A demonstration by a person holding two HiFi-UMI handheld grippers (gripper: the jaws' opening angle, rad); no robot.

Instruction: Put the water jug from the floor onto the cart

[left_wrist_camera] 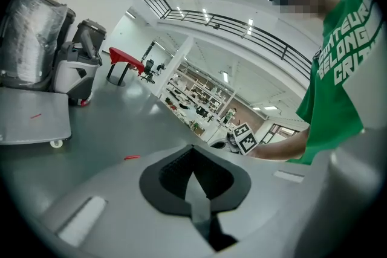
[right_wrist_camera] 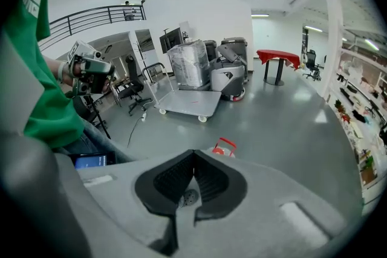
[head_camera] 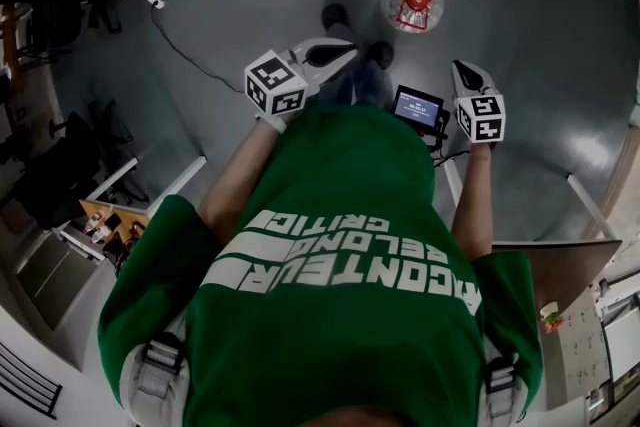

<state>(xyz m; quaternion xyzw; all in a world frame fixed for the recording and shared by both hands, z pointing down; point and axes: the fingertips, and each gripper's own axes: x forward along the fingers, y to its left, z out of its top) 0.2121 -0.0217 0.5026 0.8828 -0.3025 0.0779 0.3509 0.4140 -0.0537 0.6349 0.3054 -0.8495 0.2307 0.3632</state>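
Note:
The water jug [head_camera: 413, 3], clear with a red handle, stands on the grey floor ahead of my feet. In the right gripper view the jug [right_wrist_camera: 224, 146] peeks just over the jaws. The flat grey cart [right_wrist_camera: 188, 103] with its push handle stands farther off; in the left gripper view the cart [left_wrist_camera: 33, 119] is at the left. My left gripper [head_camera: 345, 50] is held in the air left of the jug, its jaws together with nothing in them. Just below and to the right of the jug, my right gripper [head_camera: 460, 67] hangs shut and empty.
A small lit screen [head_camera: 418, 108] sits between the grippers. A cable [head_camera: 180, 45] snakes across the floor at the left. Behind the cart are a wrapped load [right_wrist_camera: 190, 63] and floor-cleaning machines [right_wrist_camera: 228, 78]. A red table [right_wrist_camera: 277, 60] stands beyond; shelves and desks line the edges.

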